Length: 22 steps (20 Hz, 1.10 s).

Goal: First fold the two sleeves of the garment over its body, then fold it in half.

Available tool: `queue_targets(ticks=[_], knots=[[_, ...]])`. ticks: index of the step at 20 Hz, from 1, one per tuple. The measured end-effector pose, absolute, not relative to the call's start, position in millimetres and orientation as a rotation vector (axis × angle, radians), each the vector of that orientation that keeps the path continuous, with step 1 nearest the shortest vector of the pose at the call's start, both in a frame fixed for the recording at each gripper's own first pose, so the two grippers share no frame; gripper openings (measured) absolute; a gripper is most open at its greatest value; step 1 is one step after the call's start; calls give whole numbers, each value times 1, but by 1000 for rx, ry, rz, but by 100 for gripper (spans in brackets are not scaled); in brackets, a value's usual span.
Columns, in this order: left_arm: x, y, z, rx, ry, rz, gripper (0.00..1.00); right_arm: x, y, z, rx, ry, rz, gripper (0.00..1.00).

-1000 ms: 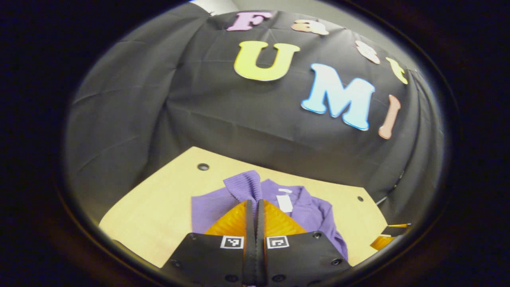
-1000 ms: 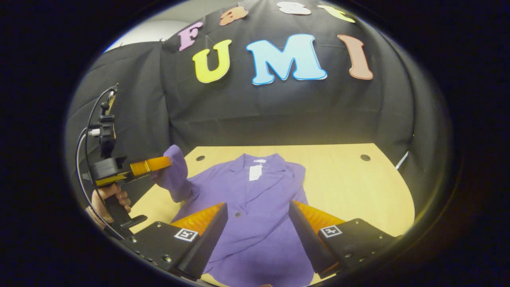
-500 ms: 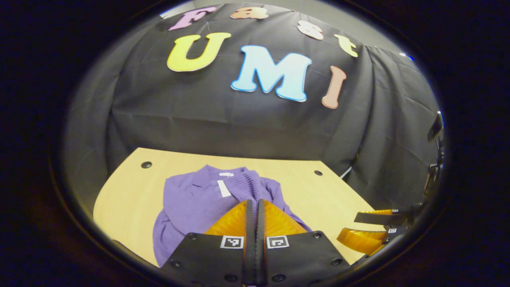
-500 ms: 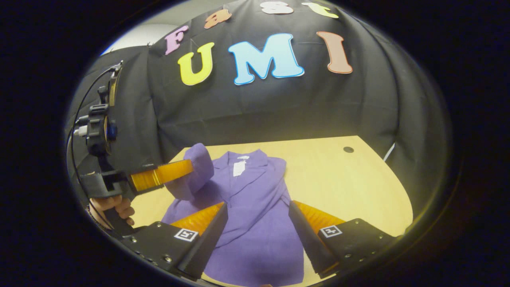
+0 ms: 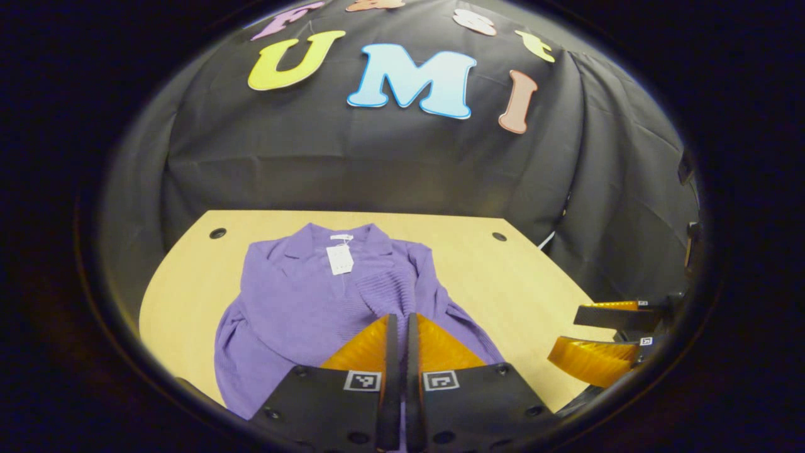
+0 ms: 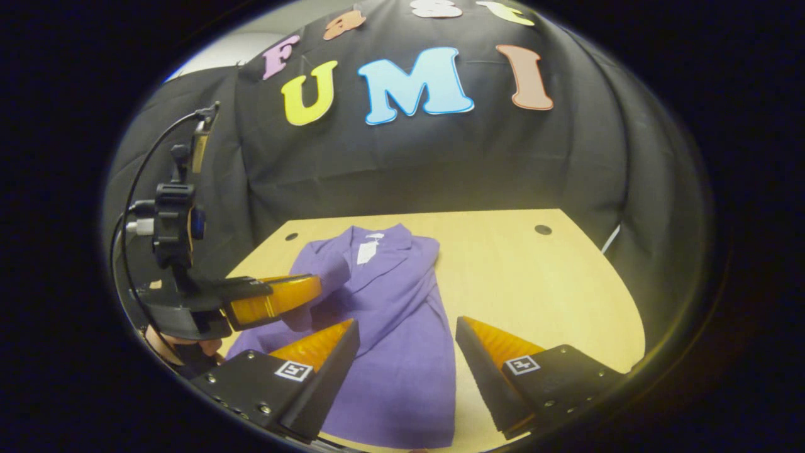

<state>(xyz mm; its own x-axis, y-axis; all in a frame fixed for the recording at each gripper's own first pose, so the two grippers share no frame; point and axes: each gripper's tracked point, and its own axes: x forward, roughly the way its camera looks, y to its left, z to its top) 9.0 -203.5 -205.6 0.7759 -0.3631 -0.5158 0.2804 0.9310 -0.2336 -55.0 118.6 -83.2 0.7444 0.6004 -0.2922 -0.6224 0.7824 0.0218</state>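
- Pinching the ribbed cuff (image 5: 383, 286) of the left sleeve, our left gripper (image 5: 398, 327) has its fingers clamped together over the purple cardigan (image 6: 396, 327).
- We judge the sleeve should land flat across the chest, near the tag (image 5: 338, 258), before we let go.
- Our right gripper (image 6: 405, 343) hangs spread wide, holding nothing, above the cardigan's near hem on the wooden table (image 6: 541, 283).

No legible text or labels

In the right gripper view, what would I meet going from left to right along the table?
Left claw pinching a sleeve → purple garment → bare table → small hole near the far right edge.
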Motion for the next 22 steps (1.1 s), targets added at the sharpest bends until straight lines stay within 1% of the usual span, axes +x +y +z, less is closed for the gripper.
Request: queue_targets(ticks=[1, 2, 3, 5, 6, 8, 9, 10, 11, 12, 14, 18, 22], knots=[[9, -207, -205, -147, 579, -358, 15, -54, 117, -86, -96, 289, 675, 95], [8, -210, -203, -151, 572, -363, 14, -55, 117, -90, -110, 299, 679, 95], [6, -215, -202, -158, 569, -374, 22, -56, 116, -94, -117, 304, 680, 95], [-1, -220, -198, -171, 556, -398, 50, -60, 116, -92, -119, 296, 678, 95], [-5, -221, -196, -169, 548, -406, 60, -60, 116, -91, -123, 291, 672, 95], [-9, -215, -191, -164, 529, -403, 72, -61, 112, -94, -130, 289, 647, 95], [-11, -210, -189, -164, 522, -397, 87, -62, 111, -97, -128, 290, 630, 95], [-15, -201, -187, -162, 513, -386, 86, -62, 108, -98, -125, 293, 610, 95], [-18, -190, -186, -154, 502, -371, 87, -62, 105, -101, -121, 297, 590, 95], [-22, -176, -184, -144, 492, -354, 92, -64, 102, -105, -116, 304, 572, 95], [-32, -147, -187, -132, 489, -320, 94, -67, 95, -115, -102, 321, 533, 95], [-59, -90, -202, -144, 508, -256, 96, -77, 77, -144, -62, 381, 456, 95], [-90, -40, -222, -137, 529, -202, 95, -89, 59, -172, -34, 433, 392, 95]])
